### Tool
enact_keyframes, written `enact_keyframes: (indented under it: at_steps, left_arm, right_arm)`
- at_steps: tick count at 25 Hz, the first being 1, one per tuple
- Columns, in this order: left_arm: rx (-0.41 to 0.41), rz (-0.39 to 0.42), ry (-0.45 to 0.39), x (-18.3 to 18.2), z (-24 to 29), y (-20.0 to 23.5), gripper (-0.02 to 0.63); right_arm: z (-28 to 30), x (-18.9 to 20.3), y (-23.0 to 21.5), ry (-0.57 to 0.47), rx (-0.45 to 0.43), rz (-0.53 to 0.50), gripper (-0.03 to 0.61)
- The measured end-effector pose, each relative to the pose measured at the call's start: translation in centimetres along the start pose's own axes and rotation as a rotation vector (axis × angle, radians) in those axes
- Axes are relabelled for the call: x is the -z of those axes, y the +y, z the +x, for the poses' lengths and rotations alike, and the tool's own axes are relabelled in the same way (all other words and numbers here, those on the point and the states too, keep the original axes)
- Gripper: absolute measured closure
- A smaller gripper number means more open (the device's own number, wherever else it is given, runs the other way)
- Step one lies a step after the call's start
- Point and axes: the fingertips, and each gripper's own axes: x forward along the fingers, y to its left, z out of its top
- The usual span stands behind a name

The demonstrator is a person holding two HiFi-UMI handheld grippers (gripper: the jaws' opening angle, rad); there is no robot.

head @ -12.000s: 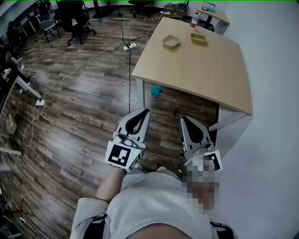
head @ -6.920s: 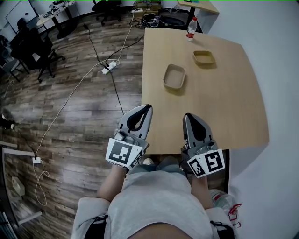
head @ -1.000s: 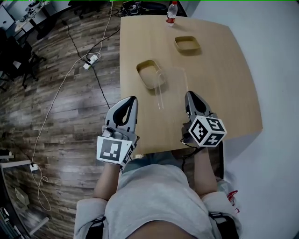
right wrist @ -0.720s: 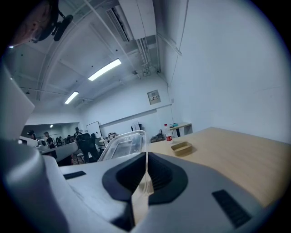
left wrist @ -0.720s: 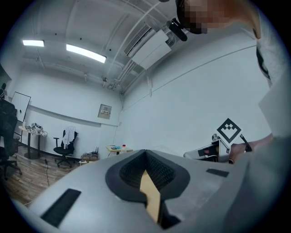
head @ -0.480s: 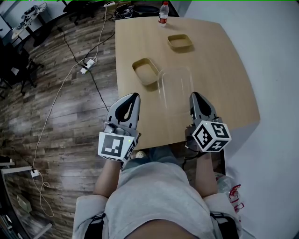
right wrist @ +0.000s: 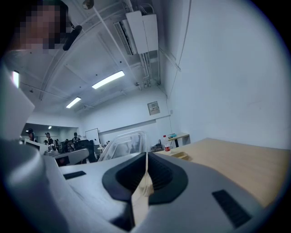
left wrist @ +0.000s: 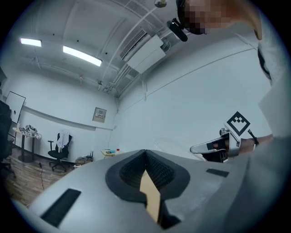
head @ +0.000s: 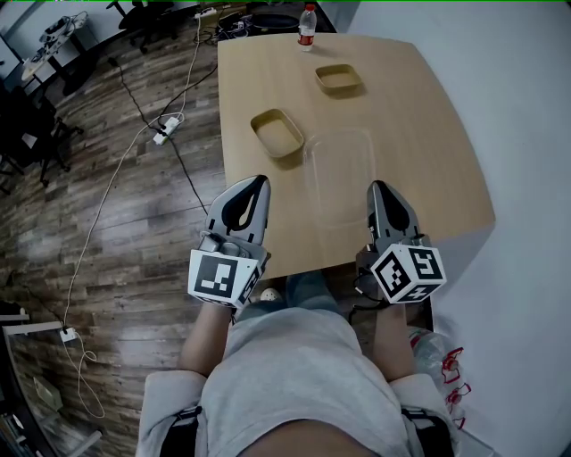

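My right gripper (head: pixel 382 192) is over the near part of the wooden table (head: pixel 419 134), shut on the rim of a clear plastic container (head: pixel 339 174). The container reaches out to the left of the jaws, above the tabletop. In the right gripper view the container (right wrist: pixel 120 145) rises just past the closed right gripper (right wrist: pixel 146 154). My left gripper (head: pixel 254 186) hovers at the table's near left edge, shut and holding nothing. In the left gripper view the left gripper (left wrist: pixel 145 152) points towards the far wall.
Two tan trays lie farther out on the table, one left of centre (head: pixel 277 133) and one farther back (head: pixel 338 78). A water bottle (head: pixel 307 15) stands at the far edge. A power strip (head: pixel 166 128) with cables lies on the wood floor at left.
Over twelve seconds the table has come from far off to right under the grippers, and the clear container has appeared at the right gripper. In the last second the right gripper has drawn back slightly.
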Motion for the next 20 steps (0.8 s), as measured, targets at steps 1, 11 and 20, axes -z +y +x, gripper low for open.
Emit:
enact_keyframes:
  at_steps: [1,11,20]
  left_arm:
    - [0.000,0.001,-0.001,0.0,0.0,-0.1,0.598]
    - [0.001,0.010,-0.008,-0.4,-0.9,-0.4,0.598]
    - [-0.004,0.014,-0.014,-0.8,-0.9,-0.3,0.598]
  right_arm:
    - [-0.1,-0.1,0.0,-0.007,0.000,0.001,0.557]
    - [-1.3,-0.7,0.8,-0.053,-0.007,-0.020,0.557]
    - [-1.4,-1.1,0.7,-0.070,-0.007,-0.034,0.556]
